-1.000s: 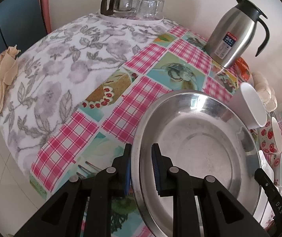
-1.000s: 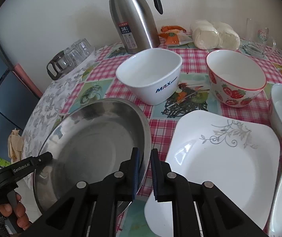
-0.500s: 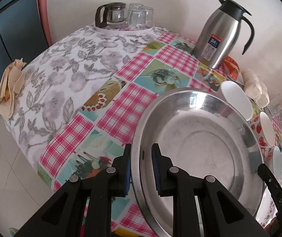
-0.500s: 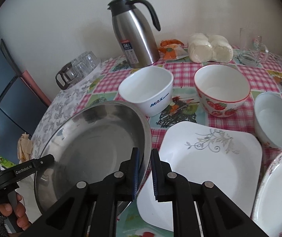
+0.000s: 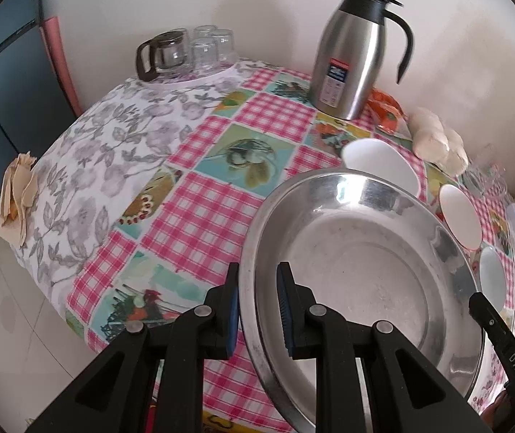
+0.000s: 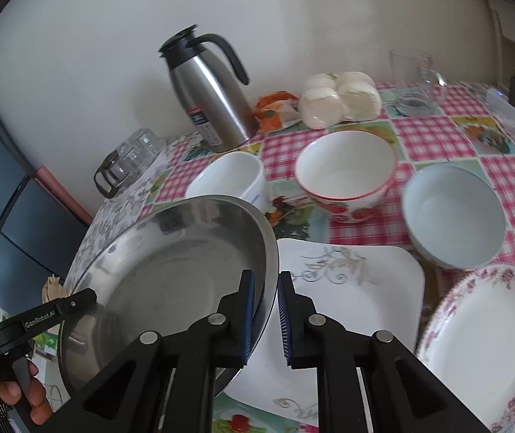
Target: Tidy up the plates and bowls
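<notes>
Both views climb over 1.0 s: steel plate lifts off checked tablecloth, tilts up. I hold it with 2 tools: left gripper narrow, pinching left rim; right gripper narrow, pinching right rim above square white plate. 3 bowls untouched beyond. I judge carry under way; likely stack onto plate.

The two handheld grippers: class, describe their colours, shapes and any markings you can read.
Both are matte black with angular linkage arms, silver pivot bolts and ribbed blue pads on the fingers. The left gripper shows white "GenRobot.AI" lettering in the right wrist view, above a bare hand. The right gripper shows "DAS" in the left wrist view.
</notes>
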Demonstrator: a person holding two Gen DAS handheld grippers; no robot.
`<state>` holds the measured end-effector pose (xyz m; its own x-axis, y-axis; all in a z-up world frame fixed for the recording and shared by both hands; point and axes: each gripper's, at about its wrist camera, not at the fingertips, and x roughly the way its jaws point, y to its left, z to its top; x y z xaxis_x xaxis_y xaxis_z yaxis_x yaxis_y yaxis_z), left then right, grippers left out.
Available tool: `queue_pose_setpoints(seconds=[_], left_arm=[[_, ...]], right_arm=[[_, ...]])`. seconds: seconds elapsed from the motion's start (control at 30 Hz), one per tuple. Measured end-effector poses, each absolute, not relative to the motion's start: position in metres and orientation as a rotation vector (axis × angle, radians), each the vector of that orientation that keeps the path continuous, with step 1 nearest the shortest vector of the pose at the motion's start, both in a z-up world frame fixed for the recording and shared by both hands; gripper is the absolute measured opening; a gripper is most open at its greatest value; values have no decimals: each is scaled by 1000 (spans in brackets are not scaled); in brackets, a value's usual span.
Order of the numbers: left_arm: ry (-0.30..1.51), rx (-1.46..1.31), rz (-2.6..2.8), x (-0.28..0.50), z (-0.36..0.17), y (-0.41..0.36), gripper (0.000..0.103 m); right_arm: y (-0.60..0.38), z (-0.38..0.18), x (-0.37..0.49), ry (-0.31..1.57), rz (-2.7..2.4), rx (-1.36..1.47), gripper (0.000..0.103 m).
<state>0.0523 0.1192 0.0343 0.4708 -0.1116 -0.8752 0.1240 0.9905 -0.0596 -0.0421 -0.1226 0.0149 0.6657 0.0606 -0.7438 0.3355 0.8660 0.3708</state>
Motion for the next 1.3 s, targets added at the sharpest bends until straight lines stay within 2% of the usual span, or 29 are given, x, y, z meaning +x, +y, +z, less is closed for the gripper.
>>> queue_pose_setpoints(seconds=[0.47, 1.3], left_arm=[[1135, 126, -192, 33, 6, 46, 20], [1260, 157, -240, 20, -30, 22, 22]], right_arm=[[-180, -8, -68, 900, -328, 575, 16], [-197, -19, -82, 962, -437, 550, 16]])
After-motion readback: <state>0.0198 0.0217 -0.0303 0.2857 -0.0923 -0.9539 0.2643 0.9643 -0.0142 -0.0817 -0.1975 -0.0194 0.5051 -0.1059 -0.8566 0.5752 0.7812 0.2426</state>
